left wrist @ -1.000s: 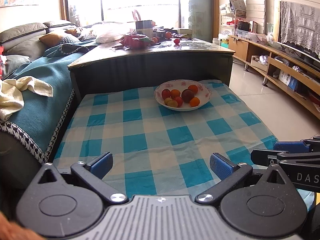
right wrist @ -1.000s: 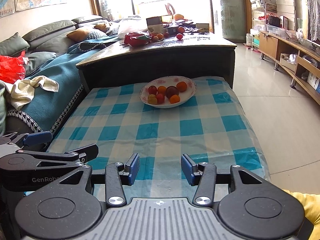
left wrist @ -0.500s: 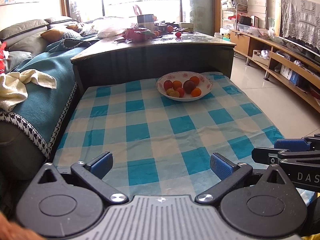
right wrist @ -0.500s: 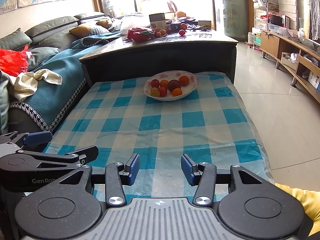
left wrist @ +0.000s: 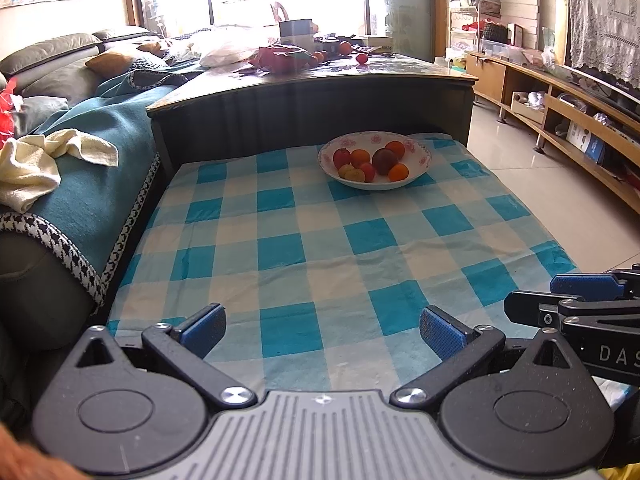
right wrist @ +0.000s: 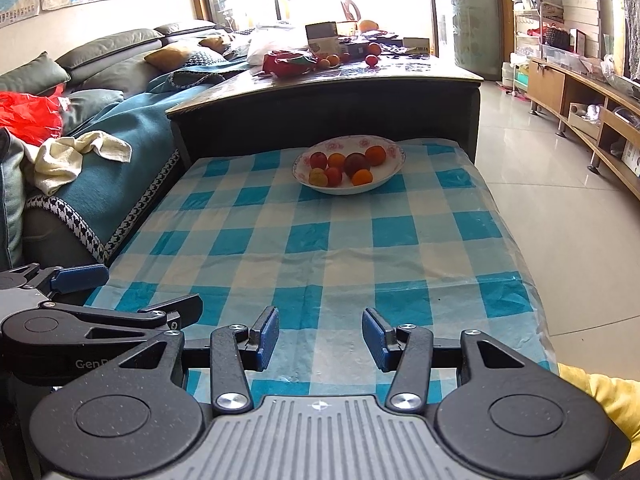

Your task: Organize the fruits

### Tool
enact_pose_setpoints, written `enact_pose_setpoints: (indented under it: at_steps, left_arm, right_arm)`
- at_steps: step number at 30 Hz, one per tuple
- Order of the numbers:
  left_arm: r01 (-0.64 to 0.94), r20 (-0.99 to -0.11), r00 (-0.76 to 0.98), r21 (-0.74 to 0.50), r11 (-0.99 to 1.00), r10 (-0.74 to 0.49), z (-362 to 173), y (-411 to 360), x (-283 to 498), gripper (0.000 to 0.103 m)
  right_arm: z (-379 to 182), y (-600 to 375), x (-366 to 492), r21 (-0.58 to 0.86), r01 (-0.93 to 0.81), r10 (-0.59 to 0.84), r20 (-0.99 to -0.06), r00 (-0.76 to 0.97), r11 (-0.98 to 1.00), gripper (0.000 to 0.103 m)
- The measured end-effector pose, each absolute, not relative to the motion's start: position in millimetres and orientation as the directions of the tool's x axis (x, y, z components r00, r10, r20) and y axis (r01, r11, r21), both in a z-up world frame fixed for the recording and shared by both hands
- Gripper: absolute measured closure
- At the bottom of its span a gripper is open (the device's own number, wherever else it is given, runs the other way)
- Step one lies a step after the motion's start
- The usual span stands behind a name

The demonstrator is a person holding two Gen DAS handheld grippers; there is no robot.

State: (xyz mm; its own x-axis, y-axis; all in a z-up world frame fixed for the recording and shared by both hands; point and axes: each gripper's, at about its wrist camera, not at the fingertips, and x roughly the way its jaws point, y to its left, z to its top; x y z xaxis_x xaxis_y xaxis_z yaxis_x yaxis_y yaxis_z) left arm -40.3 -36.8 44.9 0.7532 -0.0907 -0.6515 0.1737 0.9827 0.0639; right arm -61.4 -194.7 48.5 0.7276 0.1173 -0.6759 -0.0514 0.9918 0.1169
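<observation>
My left tool (left wrist: 322, 330) stands wide and empty, the right tool (right wrist: 320, 338) narrower, also empty. Over the last second both drew back from the fruit bowl (left wrist: 420, 166) at the checked counter's (left wrist: 288, 240) far end; all fruit (right wrist: 356, 164) sits inside.

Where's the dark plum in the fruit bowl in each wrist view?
Left wrist: dark plum sits right of centre in the upper half, inside the floral bowl, between two oranges.
Right wrist: dark plum sits just right of centre in the upper half, in the same floral bowl.
Shared landmark: the red tomato alone near the front edge of the coffee table behind the bowl.
</observation>
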Motion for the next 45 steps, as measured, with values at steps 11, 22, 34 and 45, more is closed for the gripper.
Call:
enact_pose_setpoints:
  at_steps: [11,22,34,45]
  left_arm:
    - [0.162,-0.666,0.741,0.065,0.985,-0.078,41.0,-35.9,-40.8,0.0]
    - [0.16,-0.683,0.727,0.065,0.985,-0.073,36.7,-33.6,-41.6,0.0]
    - [0.156,-0.697,0.713,0.059,0.986,-0.072,33.8,-31.9,-44.6,0.0]
    - [0.151,-0.704,0.707,0.054,0.987,-0.07,32.3,-30.6,-46.8,0.0]
  right_arm:
    - [43.7,-193.9,-60.5,0.12,-0.049,0.119,-0.687,0.717,0.992,0.061]
    - [39.6,-191.2,-60.9,0.115,-0.048,0.115,-0.697,0.708,0.992,0.06]
    - [36.7,-188.5,-63.4,0.104,-0.055,0.113,-0.71,0.695,0.993,0.06]
    - [36.1,-187.4,-65.0,0.101,-0.057,0.112,-0.712,0.693,0.993,0.06]
